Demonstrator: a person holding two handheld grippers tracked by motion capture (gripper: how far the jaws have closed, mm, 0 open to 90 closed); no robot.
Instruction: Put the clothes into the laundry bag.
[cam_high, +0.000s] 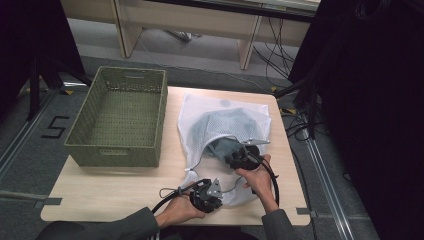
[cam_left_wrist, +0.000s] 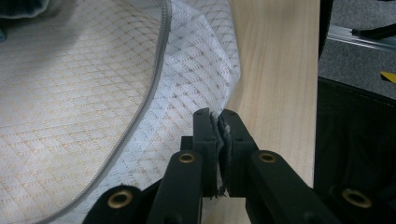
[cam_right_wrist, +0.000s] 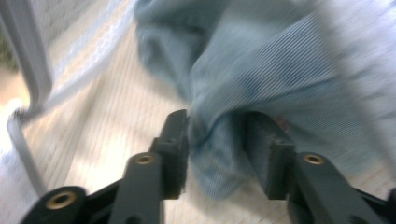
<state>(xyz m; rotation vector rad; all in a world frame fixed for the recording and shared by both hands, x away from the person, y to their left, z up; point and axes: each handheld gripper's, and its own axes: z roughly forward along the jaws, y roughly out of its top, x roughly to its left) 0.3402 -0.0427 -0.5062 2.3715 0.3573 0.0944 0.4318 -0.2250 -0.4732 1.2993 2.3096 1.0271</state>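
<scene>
Left gripper (cam_left_wrist: 218, 122) pinches the limp, light mesh bag's (cam_high: 215, 107) edge at lower centre, while the right gripper (cam_right_wrist: 217, 140), part-open, straddles the soft blue-grey garment (cam_right_wrist: 261, 70) at the bag's mouth.

We see a white mesh laundry bag (cam_high: 200, 112) with a diamond weave and grey zipper (cam_left_wrist: 140, 105), a blue-grey ribbed garment (cam_right_wrist: 261, 70), an olive-green woven basket (cam_high: 120, 117), a pale wood-grain table (cam_high: 110, 187), black jaws.
</scene>
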